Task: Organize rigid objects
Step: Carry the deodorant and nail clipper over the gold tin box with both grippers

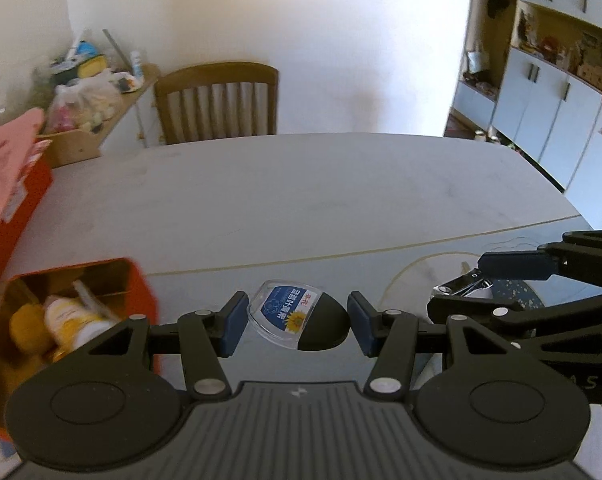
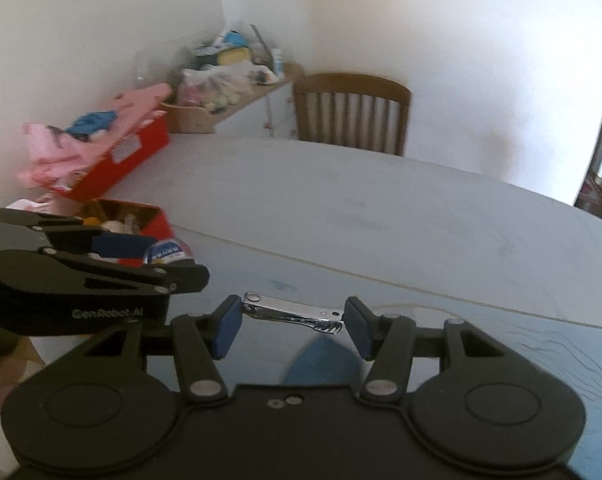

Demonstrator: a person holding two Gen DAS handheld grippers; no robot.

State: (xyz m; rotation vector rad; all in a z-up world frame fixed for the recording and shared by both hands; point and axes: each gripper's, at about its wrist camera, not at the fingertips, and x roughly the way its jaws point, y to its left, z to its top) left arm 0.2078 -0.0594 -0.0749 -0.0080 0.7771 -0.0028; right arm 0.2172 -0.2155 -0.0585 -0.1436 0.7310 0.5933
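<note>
The left gripper (image 1: 297, 322) clamps a labelled case (image 1: 297, 320) above the table (image 1: 301, 200), while the right gripper (image 2: 293, 322) grips nail clippers (image 2: 293, 314).

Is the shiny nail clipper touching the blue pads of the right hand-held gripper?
Touching. The right wrist view shows the nail clipper spanning the right hand-held gripper, each end pressed against a blue pad, lifted above the table.
</note>
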